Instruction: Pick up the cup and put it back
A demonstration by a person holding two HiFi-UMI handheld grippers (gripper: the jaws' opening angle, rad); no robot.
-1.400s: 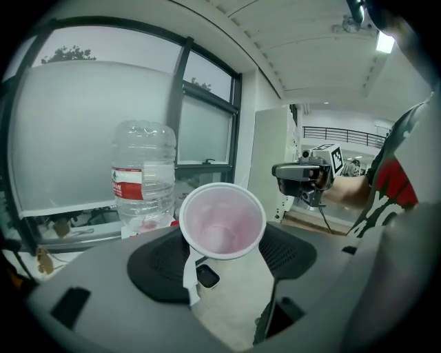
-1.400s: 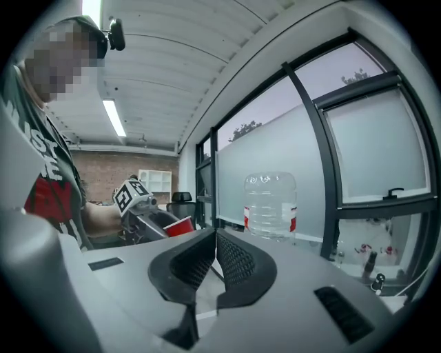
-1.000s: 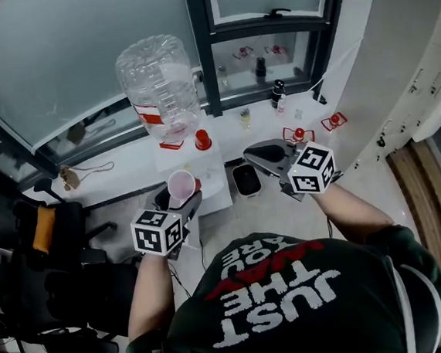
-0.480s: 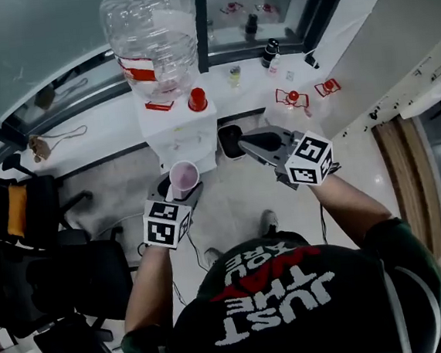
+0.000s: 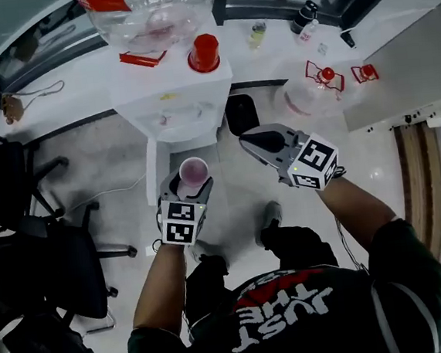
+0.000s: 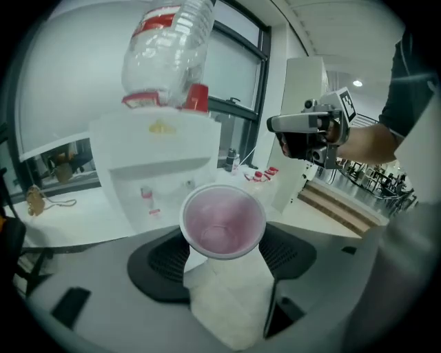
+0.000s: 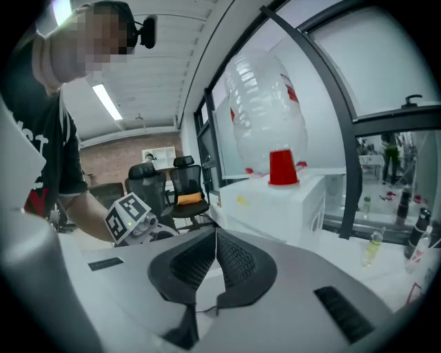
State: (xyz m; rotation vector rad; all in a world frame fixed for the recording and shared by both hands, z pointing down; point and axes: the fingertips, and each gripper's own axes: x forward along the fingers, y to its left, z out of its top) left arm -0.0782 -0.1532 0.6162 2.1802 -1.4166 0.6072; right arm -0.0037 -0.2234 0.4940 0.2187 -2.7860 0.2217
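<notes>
A small pink-tinted plastic cup (image 5: 194,171) stands upright between the jaws of my left gripper (image 5: 190,184), which is shut on its lower wall. In the left gripper view the cup (image 6: 222,222) shows its open, empty mouth, with the black pads (image 6: 165,262) pressing on both sides. It hangs in front of the white water dispenser (image 5: 173,99), just below the tap recess. My right gripper (image 5: 254,141) hovers to the right of the cup, apart from it. Its pads (image 7: 234,258) meet with nothing between them.
A clear water bottle (image 5: 150,8) and a red cup (image 5: 206,53) sit on top of the dispenser. A white ledge behind holds small bottles (image 5: 304,15) and red clips (image 5: 324,75). Black office chairs (image 5: 34,252) stand at the left. A dark bin (image 5: 240,115) is beside the dispenser.
The head view has tilted down and nearer the dispenser. The left gripper still holds the cup, now a little lower and further back from the dispenser front. The right gripper stays shut alongside.
</notes>
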